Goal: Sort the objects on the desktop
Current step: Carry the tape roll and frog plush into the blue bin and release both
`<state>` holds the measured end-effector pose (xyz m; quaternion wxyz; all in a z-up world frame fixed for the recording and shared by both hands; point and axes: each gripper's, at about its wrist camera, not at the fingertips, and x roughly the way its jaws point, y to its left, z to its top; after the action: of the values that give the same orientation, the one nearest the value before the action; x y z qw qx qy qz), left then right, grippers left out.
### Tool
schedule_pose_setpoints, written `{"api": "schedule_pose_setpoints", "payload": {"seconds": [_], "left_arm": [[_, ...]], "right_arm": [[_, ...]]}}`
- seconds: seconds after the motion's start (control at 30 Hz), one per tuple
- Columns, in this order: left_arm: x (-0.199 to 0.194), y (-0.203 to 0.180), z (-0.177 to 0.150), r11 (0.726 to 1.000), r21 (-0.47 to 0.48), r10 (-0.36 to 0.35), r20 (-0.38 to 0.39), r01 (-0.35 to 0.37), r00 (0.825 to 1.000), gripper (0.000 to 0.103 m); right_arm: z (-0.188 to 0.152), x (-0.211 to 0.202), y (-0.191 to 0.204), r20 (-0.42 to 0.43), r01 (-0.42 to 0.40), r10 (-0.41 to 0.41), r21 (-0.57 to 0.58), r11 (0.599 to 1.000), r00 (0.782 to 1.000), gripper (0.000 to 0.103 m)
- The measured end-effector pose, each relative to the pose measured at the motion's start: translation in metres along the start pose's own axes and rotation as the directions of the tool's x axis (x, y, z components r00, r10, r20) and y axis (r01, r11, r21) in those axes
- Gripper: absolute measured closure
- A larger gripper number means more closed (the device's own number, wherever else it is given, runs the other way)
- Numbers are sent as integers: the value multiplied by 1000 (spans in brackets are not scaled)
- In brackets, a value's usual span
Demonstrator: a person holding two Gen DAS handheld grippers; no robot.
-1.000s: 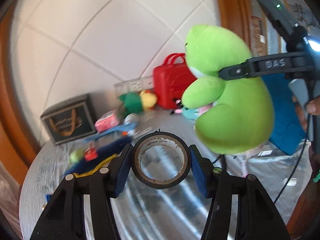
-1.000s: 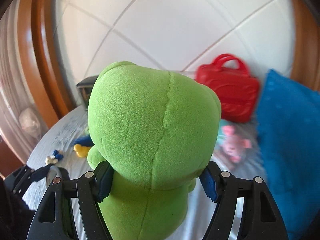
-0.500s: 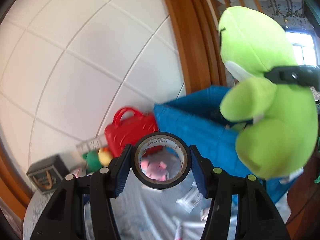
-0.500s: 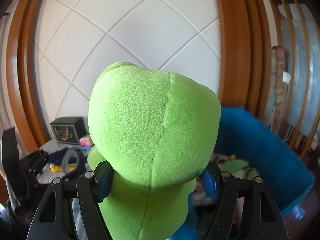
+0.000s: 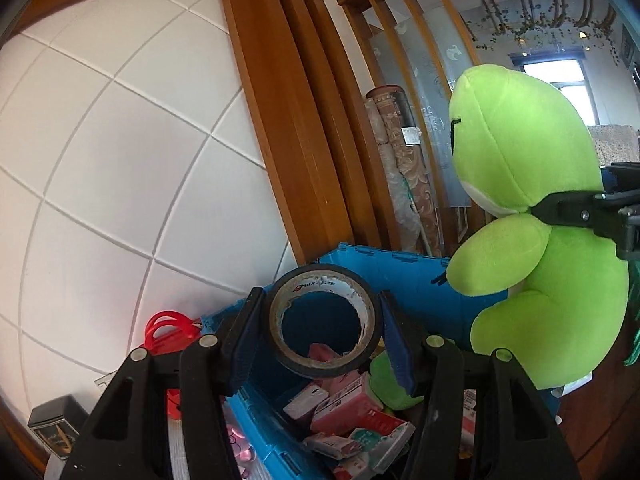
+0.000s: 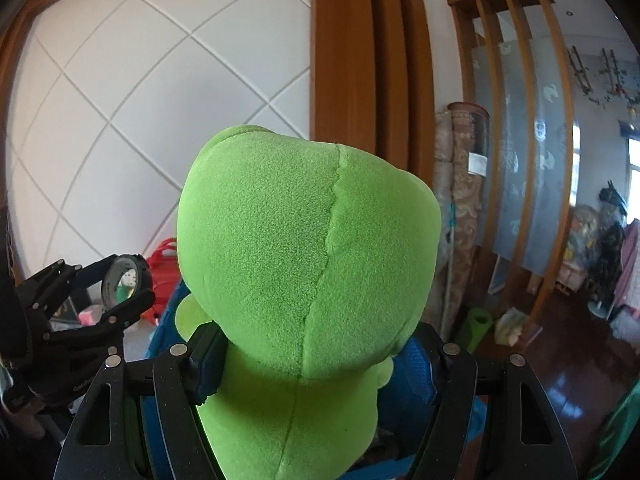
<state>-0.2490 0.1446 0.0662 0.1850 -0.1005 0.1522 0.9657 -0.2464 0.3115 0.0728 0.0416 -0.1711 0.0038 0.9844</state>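
Note:
My left gripper [image 5: 322,334] is shut on a black roll of tape [image 5: 324,316] and holds it above the open blue crate [image 5: 400,276]. My right gripper [image 6: 312,364] is shut on the neck of a green plush frog [image 6: 308,256], which fills most of the right wrist view. The frog [image 5: 532,264] hangs over the crate's right side in the left wrist view. The left gripper with the tape [image 6: 124,280] shows at the left of the right wrist view.
The crate holds several pink and white packets [image 5: 348,412] and a green plush [image 5: 384,380]. A red bag [image 5: 172,328] stands left of the crate by the white tiled wall. A dark box [image 5: 56,428] sits at the lower left. Rolled carpets [image 5: 404,168] lean behind the crate.
Both grippers have swung right from over the table to over the blue crate, each still holding its object. The crate's inside has come into view.

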Motion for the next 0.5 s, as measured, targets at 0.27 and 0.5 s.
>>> {"api": "schedule_pose_setpoints", "payload": {"seconds": [0.27, 0.5], "left_arm": [[45, 13, 20, 1000, 15, 27, -41, -26, 999, 25], [47, 21, 28, 995, -3, 96, 4, -96, 995, 0]], "right_arm": [[12, 67, -6, -71, 60, -58, 26, 998, 996, 9], [4, 95, -3, -127, 49, -44, 35, 998, 991, 4]]}}
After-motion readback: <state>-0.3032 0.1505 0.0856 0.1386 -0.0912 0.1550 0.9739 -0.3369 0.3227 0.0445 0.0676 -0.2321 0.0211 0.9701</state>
